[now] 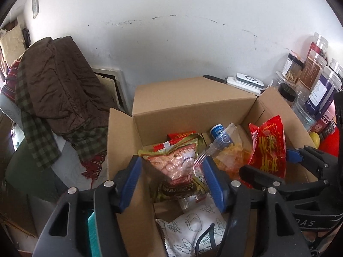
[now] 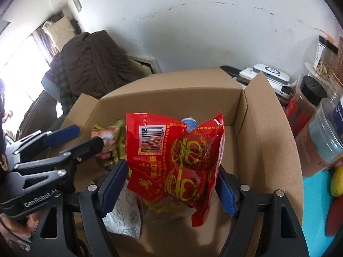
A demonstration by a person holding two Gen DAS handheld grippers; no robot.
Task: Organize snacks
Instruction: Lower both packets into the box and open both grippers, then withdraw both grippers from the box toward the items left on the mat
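An open cardboard box (image 1: 193, 98) holds several snack packs. My left gripper (image 1: 172, 161) hangs over its near left part. Its blue pads stand either side of a green-gold bag of pink snacks (image 1: 178, 167) that lies in the box, and they do not press on it. My right gripper (image 2: 171, 169) is shut on a red snack bag (image 2: 178, 156) with yellow print, held upright above the box (image 2: 171, 94). In the left wrist view that red bag (image 1: 270, 147) and the right gripper (image 1: 265, 160) show at the right. The left gripper (image 2: 88, 137) appears at the left of the right wrist view.
Also in the box are a clear bag of yellow snacks (image 1: 227, 156), a blue-capped item (image 1: 217, 129) and a white printed bag (image 1: 193, 231). Several plastic jars (image 1: 317, 79) and a yellow fruit (image 2: 337, 182) crowd the right. A brown coat (image 1: 57, 81) drapes a chair on the left.
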